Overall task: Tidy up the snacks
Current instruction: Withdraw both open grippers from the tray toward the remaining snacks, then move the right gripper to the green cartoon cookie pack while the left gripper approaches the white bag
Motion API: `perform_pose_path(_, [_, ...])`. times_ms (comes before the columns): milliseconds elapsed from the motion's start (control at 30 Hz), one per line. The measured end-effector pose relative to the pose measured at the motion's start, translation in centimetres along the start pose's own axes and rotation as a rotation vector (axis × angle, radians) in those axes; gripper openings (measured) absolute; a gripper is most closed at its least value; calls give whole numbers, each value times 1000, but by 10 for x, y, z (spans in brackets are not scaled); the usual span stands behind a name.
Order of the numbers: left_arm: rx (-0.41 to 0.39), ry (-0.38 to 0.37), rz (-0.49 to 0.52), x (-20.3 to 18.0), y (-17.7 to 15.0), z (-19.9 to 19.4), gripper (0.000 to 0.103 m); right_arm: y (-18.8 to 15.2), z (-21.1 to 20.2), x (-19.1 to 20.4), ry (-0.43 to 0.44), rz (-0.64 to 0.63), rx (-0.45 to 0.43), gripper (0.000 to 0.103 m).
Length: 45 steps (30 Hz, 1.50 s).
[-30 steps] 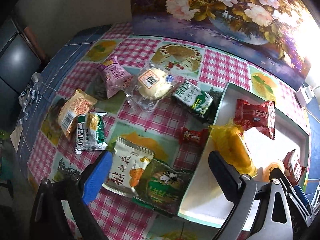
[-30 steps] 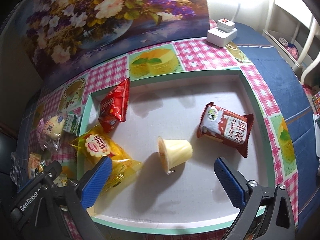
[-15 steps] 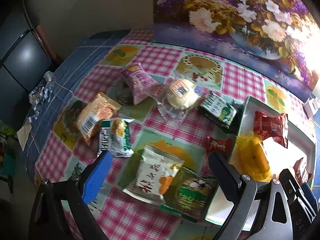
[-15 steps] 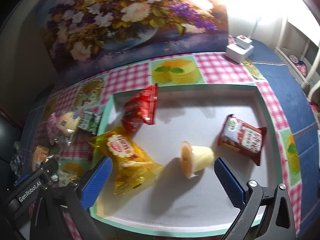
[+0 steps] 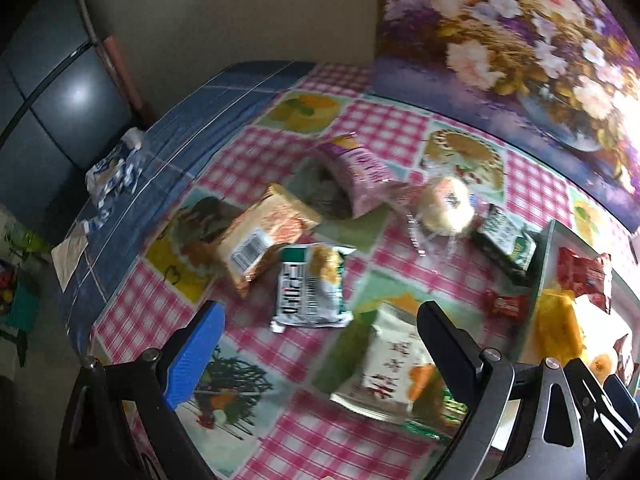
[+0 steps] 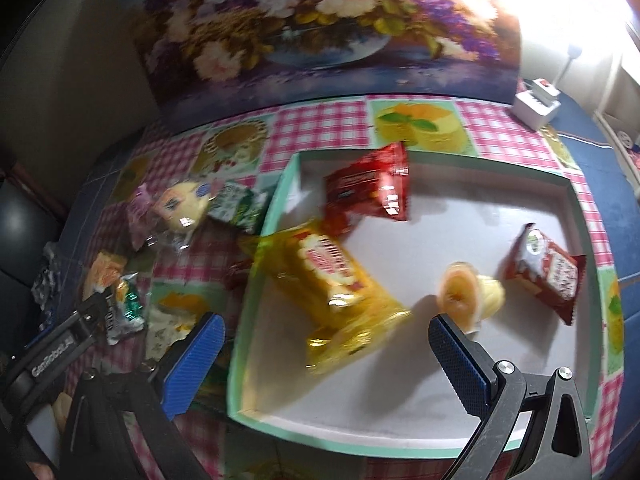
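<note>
Loose snacks lie on the checked tablecloth in the left wrist view: a green-white packet, an orange packet, a pink packet, a wrapped bun, a green carton, a small red candy and a white packet. My left gripper hangs open above them, holding nothing. The mint-rimmed white tray holds a yellow packet, a red packet, a jelly cup lying on its side and a red-white packet. My right gripper is open over the tray's near left corner.
A floral painting stands along the table's back. A white power adapter sits at the back right. A crumpled blue-white wrapper lies near the table's left edge, with a dark cabinet beyond. The left gripper's body shows beside the tray.
The left gripper has drifted left, away from the tray, over the loose snacks. The right gripper has shifted left toward the tray's left side. Both stayed open and empty.
</note>
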State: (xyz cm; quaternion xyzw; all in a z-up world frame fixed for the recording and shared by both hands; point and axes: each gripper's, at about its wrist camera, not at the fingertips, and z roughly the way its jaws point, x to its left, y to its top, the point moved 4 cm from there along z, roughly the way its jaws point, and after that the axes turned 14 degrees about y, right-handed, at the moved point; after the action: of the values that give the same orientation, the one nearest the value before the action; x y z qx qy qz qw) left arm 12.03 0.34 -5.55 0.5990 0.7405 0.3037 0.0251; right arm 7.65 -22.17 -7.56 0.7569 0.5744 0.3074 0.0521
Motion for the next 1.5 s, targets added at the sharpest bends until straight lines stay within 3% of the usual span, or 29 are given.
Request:
perform_pose_path(333, [38, -25, -76, 30, 1, 13, 97, -4, 9, 49, 54, -110, 18, 103])
perform_pose_path(600, [90, -5, -76, 46, -4, 29, 97, -18, 35, 86, 109, -198, 108, 103])
perform_pose_path(833, [153, -53, -56, 42, -12, 44, 97, -26, 46, 91, 122, -200, 145, 103])
perform_pose_path(1167, [156, -79, -37, 35, -14, 42, 97, -26, 46, 96, 191, -186, 153, 94])
perform_pose_path(1500, [175, -89, -47, 36, -16, 46, 97, -31, 56, 96, 227, -172, 199, 93])
